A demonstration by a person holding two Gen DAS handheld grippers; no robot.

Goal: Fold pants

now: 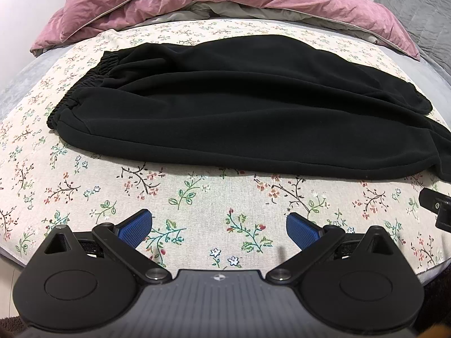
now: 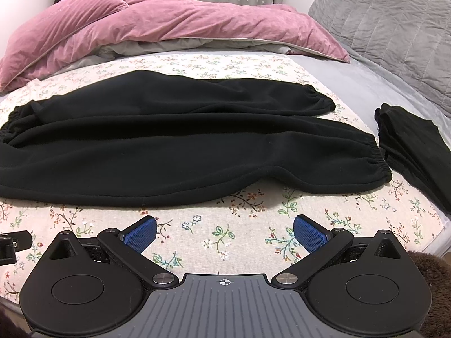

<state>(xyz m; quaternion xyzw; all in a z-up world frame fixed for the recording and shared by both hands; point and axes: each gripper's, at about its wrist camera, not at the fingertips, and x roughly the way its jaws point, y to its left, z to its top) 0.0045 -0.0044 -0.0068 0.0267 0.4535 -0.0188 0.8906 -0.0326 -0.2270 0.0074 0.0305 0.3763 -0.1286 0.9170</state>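
Note:
Black pants [image 1: 239,112] lie flat on a floral sheet [image 1: 197,197], waistband [image 1: 84,84] to the left and the two elastic cuffs [image 2: 377,155] to the right. The legs lie side by side, the far one a little shorter in view [image 2: 318,98]. My left gripper [image 1: 219,225] is open and empty, hovering over the sheet in front of the pants' near edge, toward the waist end. My right gripper [image 2: 224,232] is open and empty, in front of the near leg. Part of the right gripper shows at the left wrist view's right edge [image 1: 437,208].
A folded black garment [image 2: 408,146] lies on the sheet right of the cuffs. A pink duvet [image 2: 141,25] is bunched along the far side. A grey quilted pillow [image 2: 394,19] sits at the far right. The bed's near edge and a brown fuzzy rug [image 2: 434,276] are at lower right.

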